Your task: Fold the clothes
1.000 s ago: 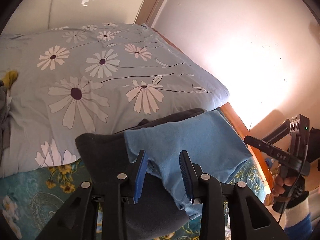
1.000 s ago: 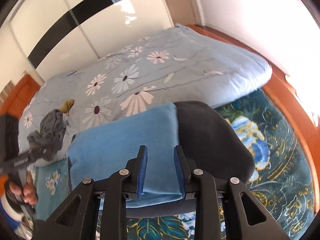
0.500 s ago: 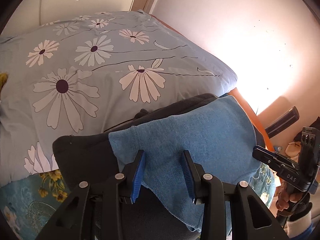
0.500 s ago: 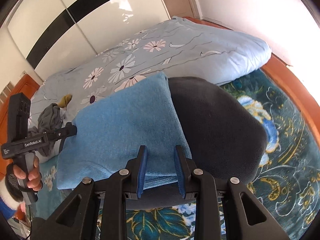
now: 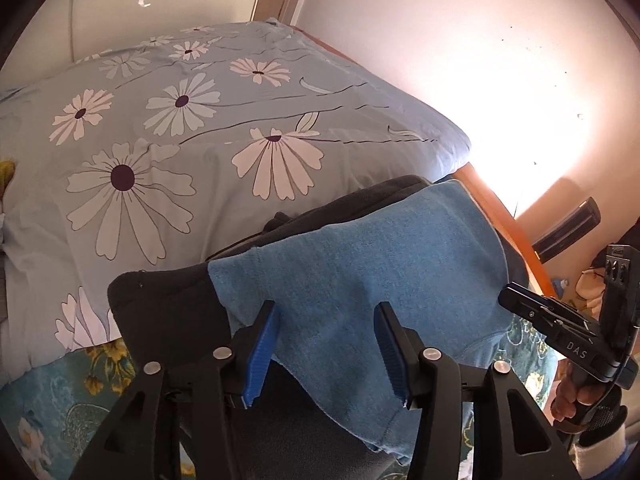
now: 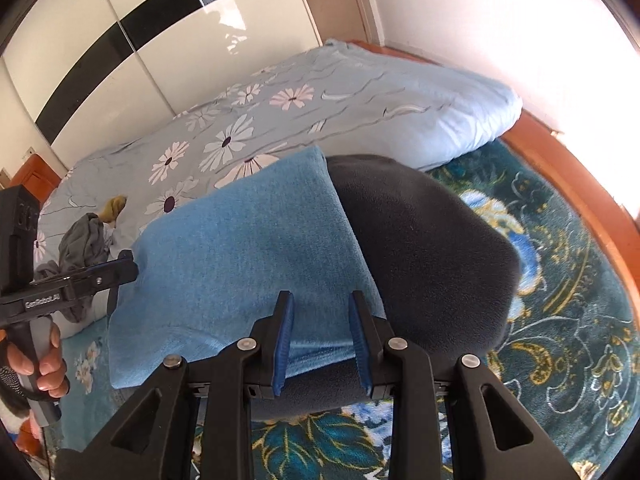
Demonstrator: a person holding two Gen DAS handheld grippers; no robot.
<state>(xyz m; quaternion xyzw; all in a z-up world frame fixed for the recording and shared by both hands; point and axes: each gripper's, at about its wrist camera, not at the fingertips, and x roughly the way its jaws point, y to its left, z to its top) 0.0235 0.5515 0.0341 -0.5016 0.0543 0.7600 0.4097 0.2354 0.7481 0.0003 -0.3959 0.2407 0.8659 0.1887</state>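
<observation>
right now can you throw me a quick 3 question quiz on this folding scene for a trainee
1. True or false: the blue garment lies on top of the dark grey garment.
2. Which bedding lies behind the two garments? A) striped sheet B) daisy-print duvet C) plain white towel
3. Fill in: the pads of the left tool and the right tool stand ___ the blue cloth, not pressing on it.

Key
1. True; the blue one covers part of the dark grey one.
2. B
3. Apart over it. Both tools' jaws have just been opening, with the blue edge between them.
</observation>
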